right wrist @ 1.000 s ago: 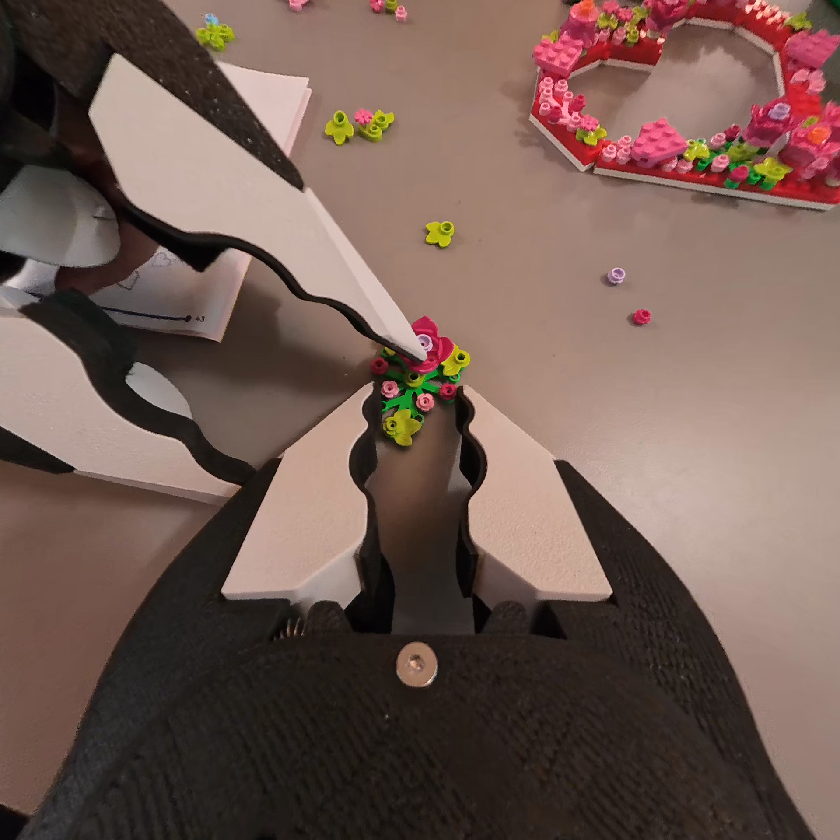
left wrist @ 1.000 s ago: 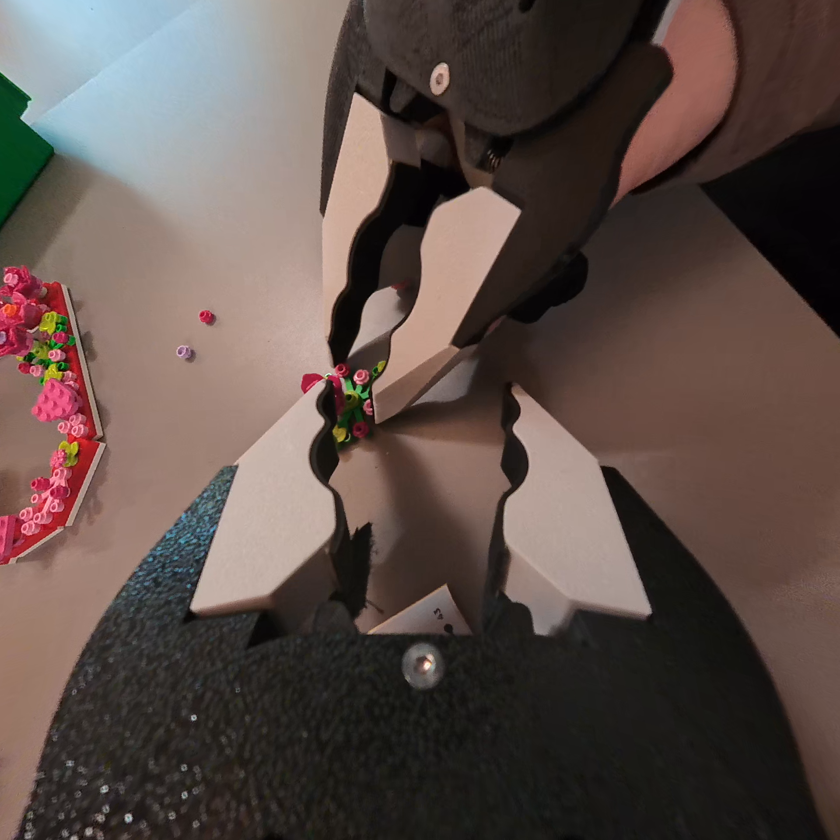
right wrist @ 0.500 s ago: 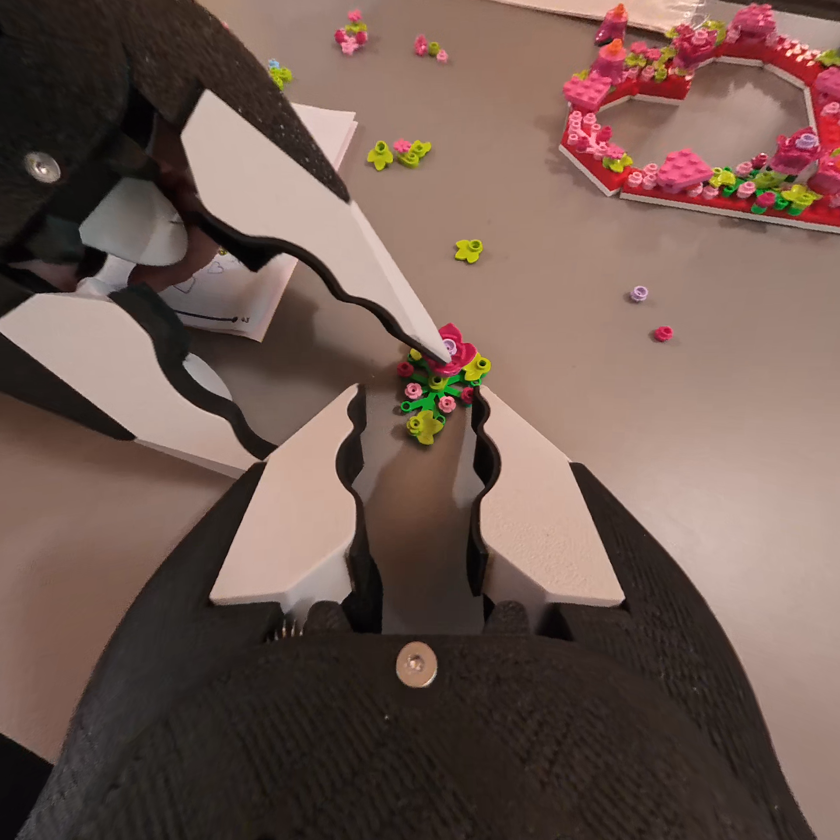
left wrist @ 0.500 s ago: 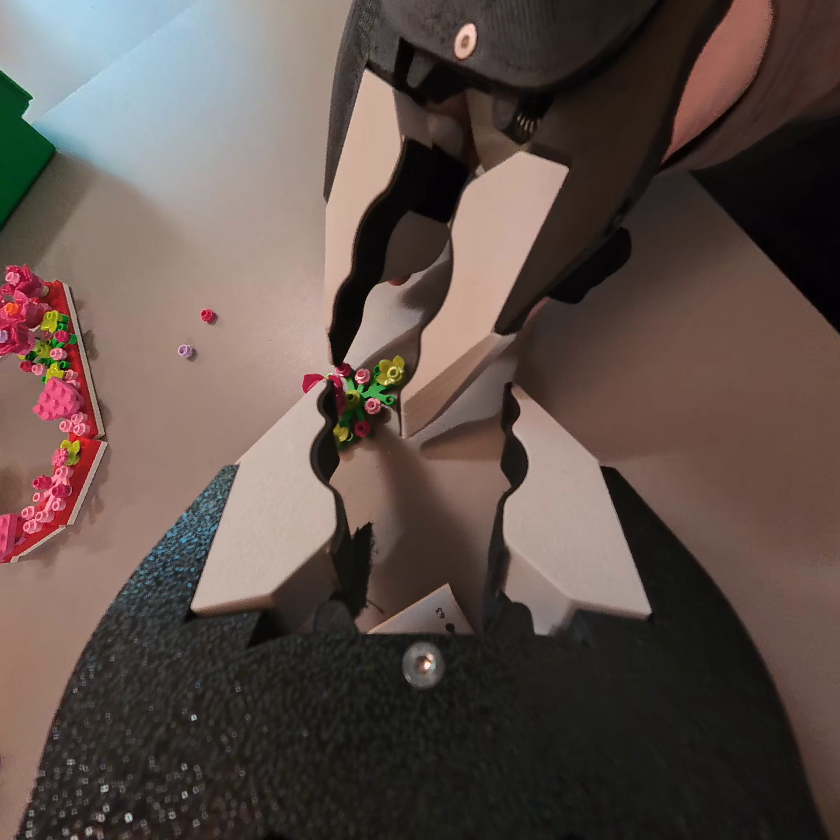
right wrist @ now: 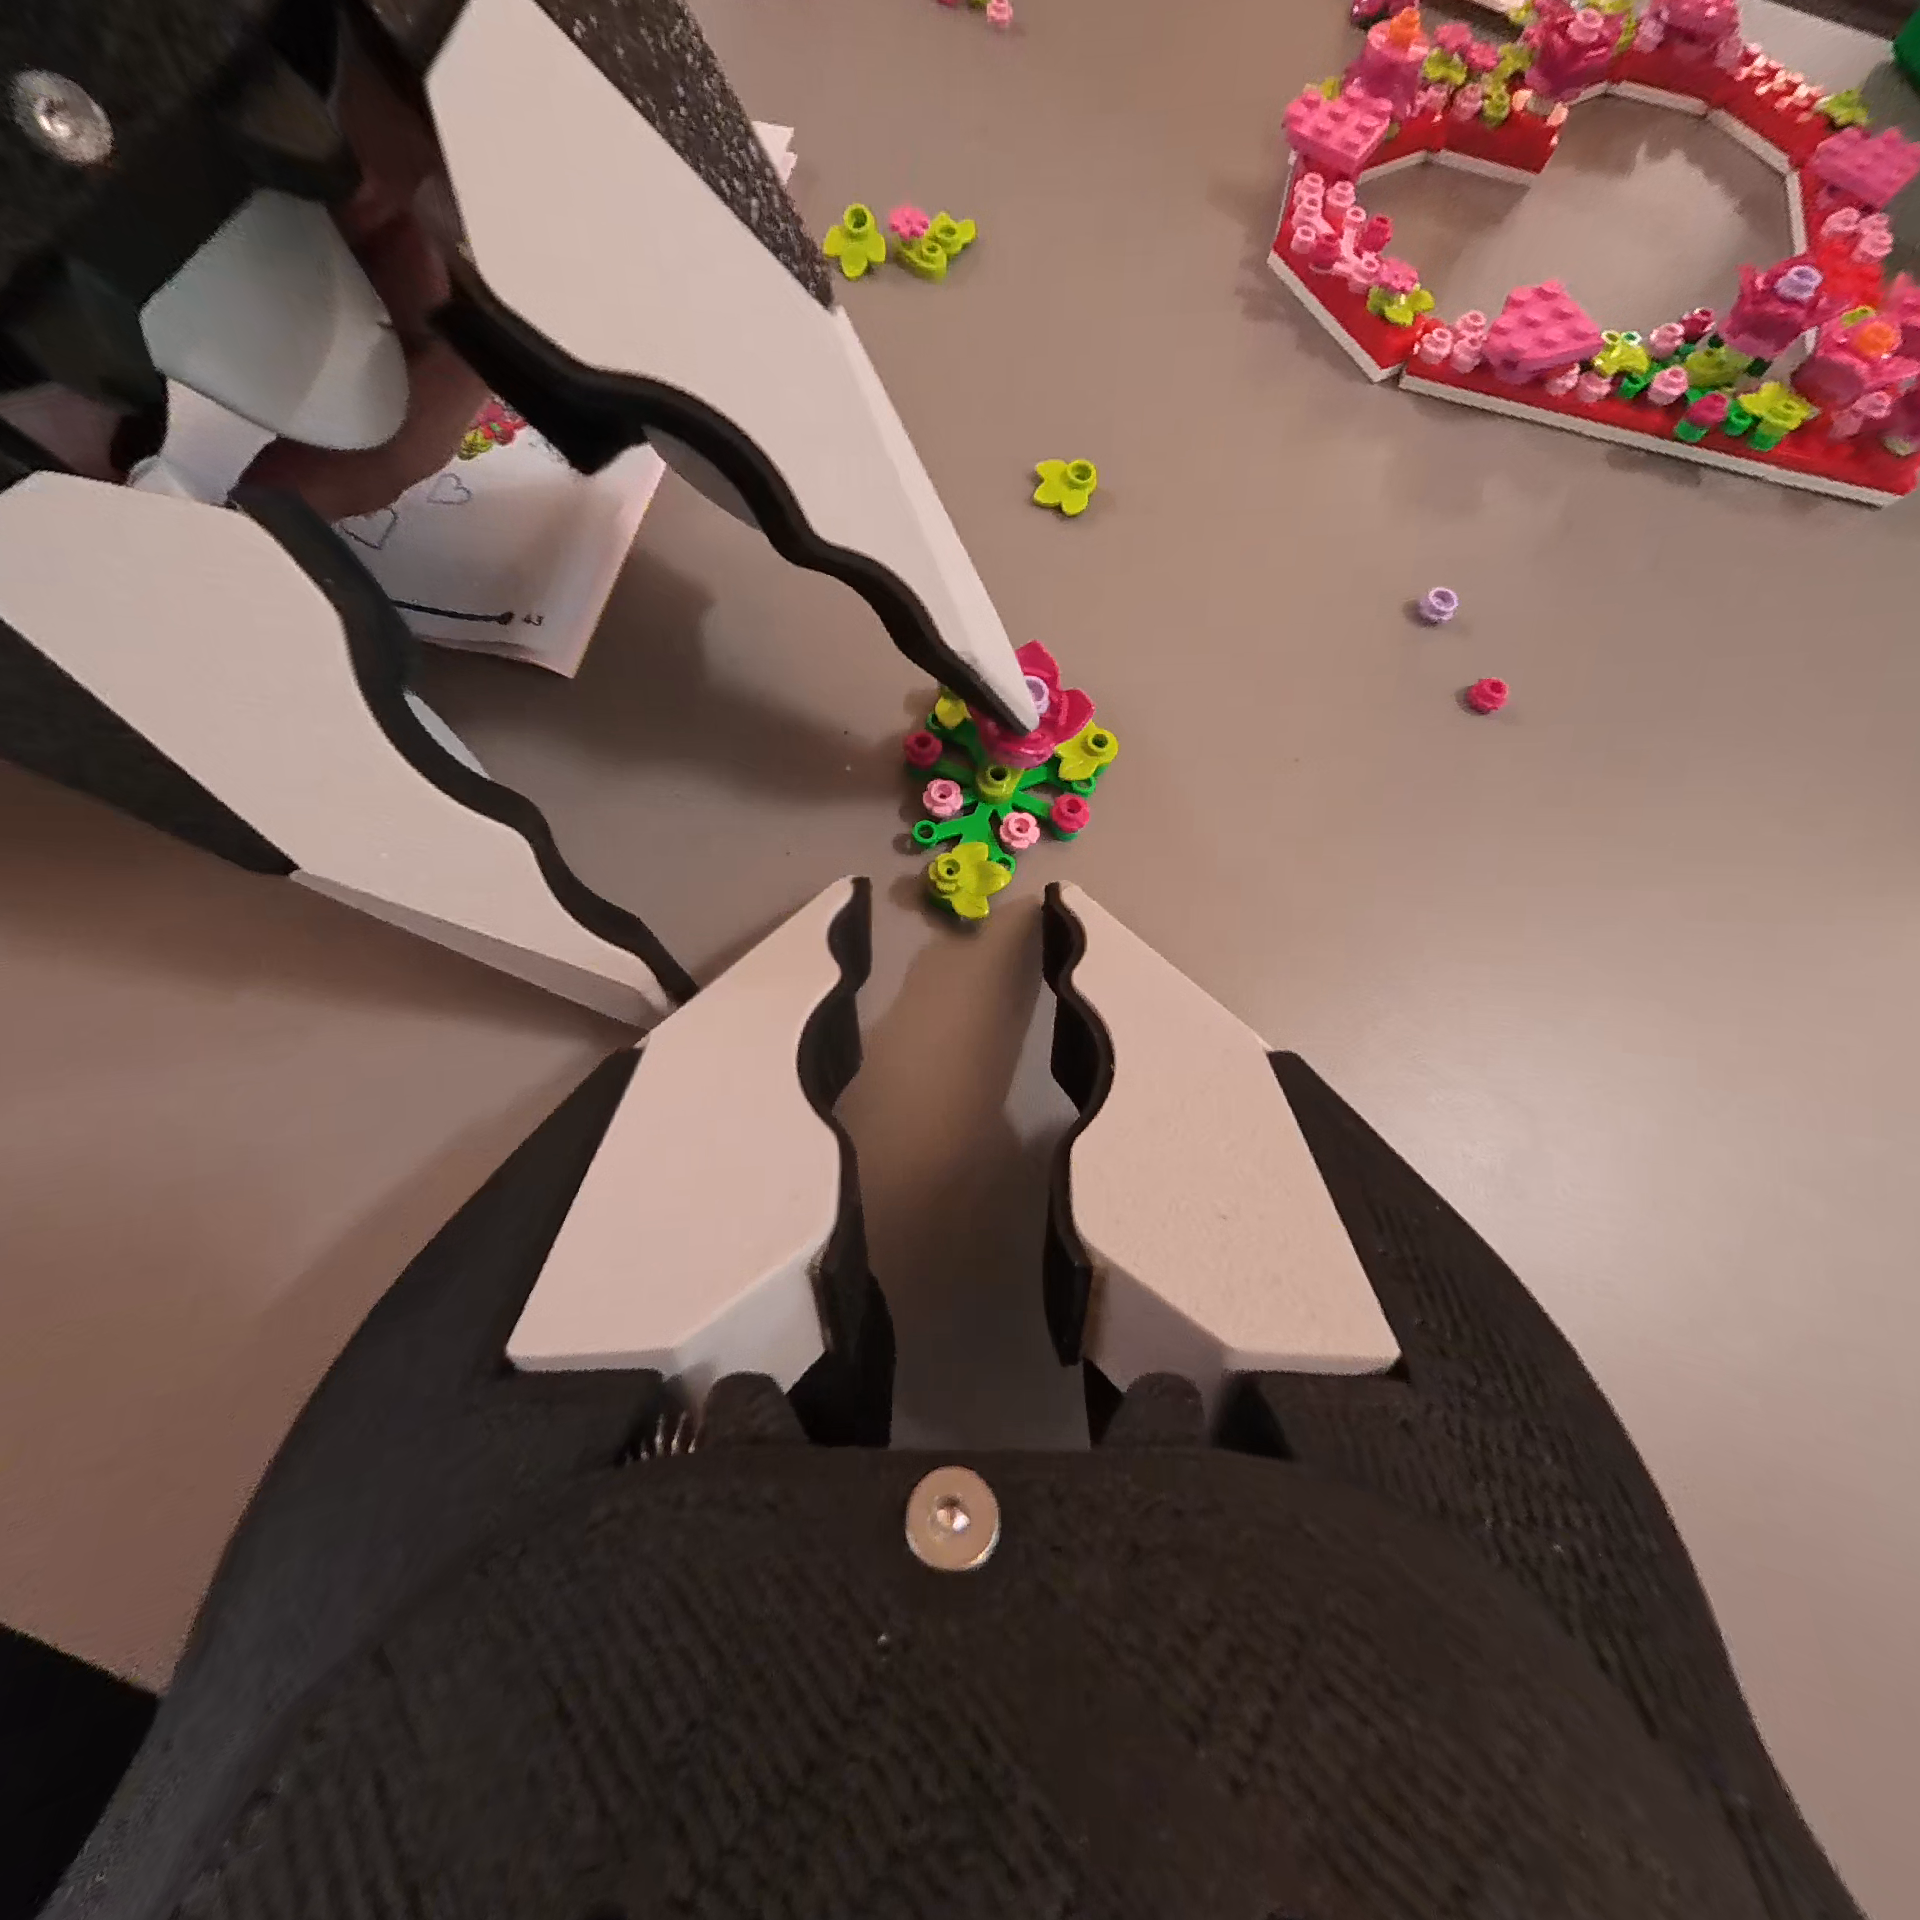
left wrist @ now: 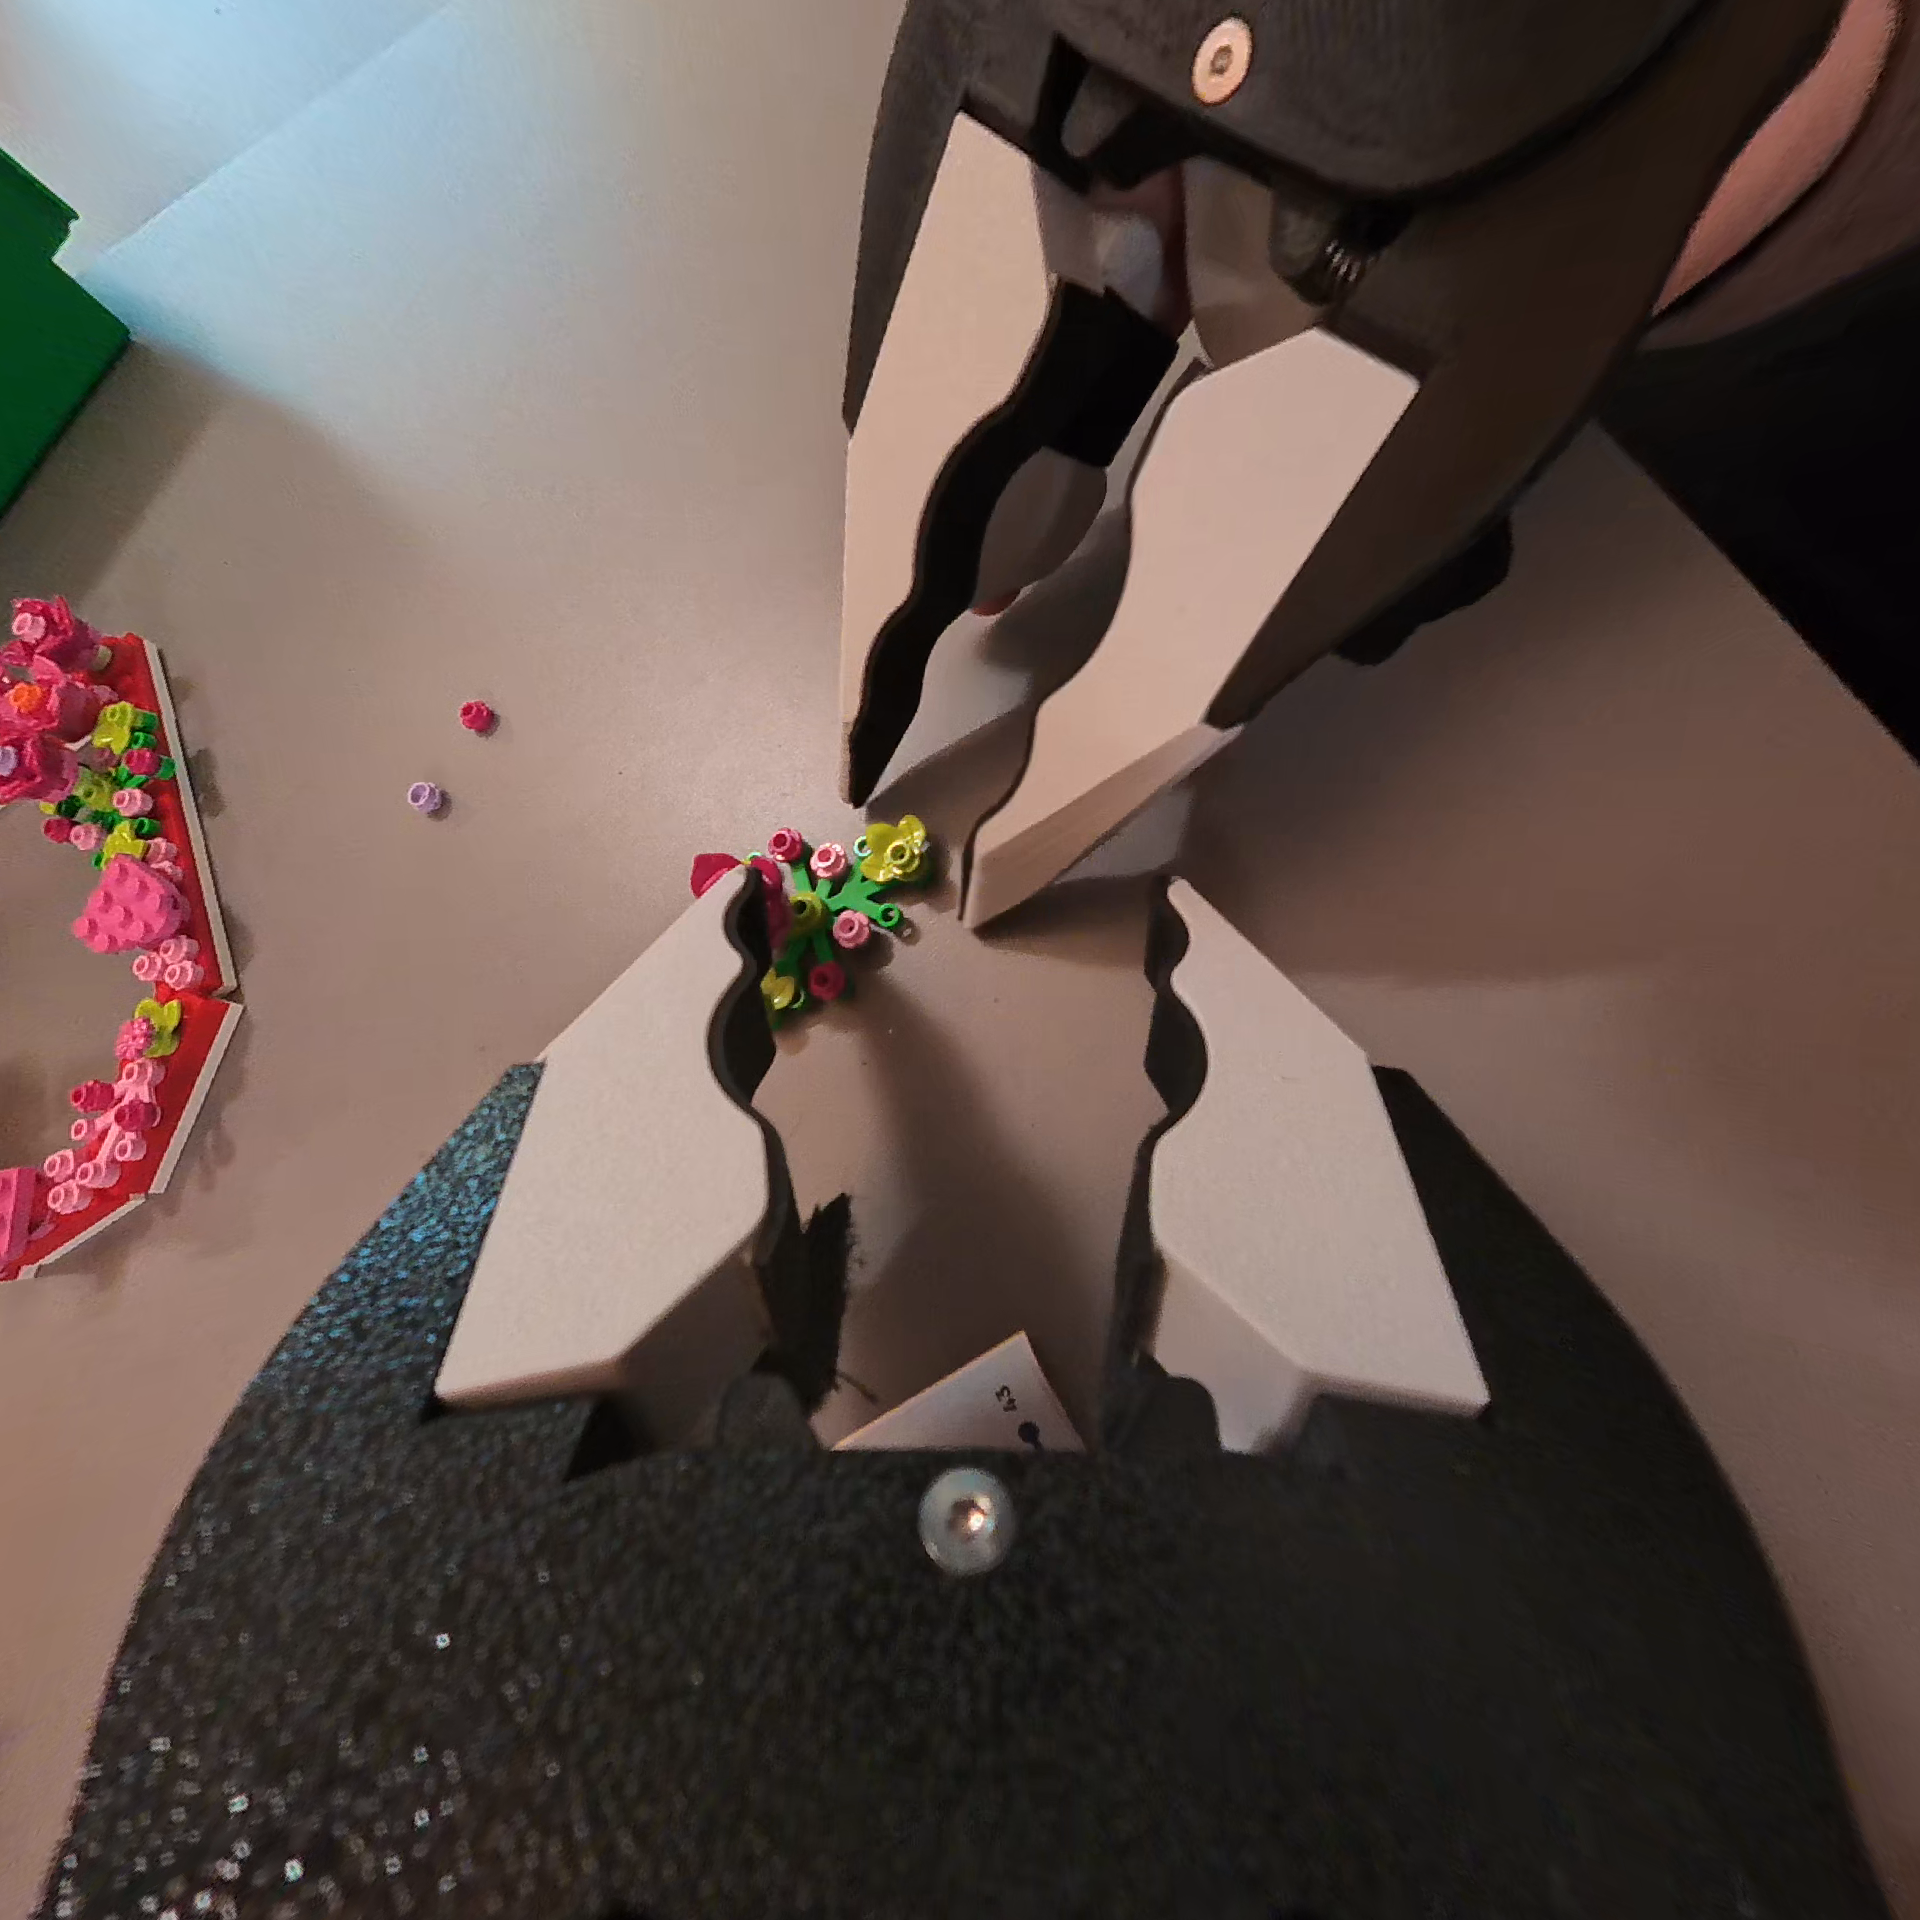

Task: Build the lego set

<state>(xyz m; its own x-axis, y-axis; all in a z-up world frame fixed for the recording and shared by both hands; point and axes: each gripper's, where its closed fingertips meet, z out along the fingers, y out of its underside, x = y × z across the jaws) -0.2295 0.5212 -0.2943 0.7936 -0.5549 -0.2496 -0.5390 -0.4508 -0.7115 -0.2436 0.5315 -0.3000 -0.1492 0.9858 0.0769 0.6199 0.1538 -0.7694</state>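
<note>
A small green plant cluster with pink, magenta and lime flowers lies on the tan table. My left gripper is open wide. One of its fingertips rests on the magenta flower on top of the cluster. My right gripper is open and empty, with its tips just short of the cluster's near lime flower. In the left wrist view the cluster sits between my left fingertip and the right gripper's fingers, which come down from above.
A red ring base covered in pink flowers lies at the far right, and it also shows in the left wrist view. A lavender stud, a magenta stud and lime flowers lie loose. An instruction booklet lies at the left. A green box stands at the left edge. The tips of both grippers are at nearly the same place. Both grippers' tips are roughly 11 cm from the magenta stud. Seen from the left wrist view as well.
My right gripper has drawn back from the cluster, which its tips flanked before. My left fingertip stays on the magenta flower.
</note>
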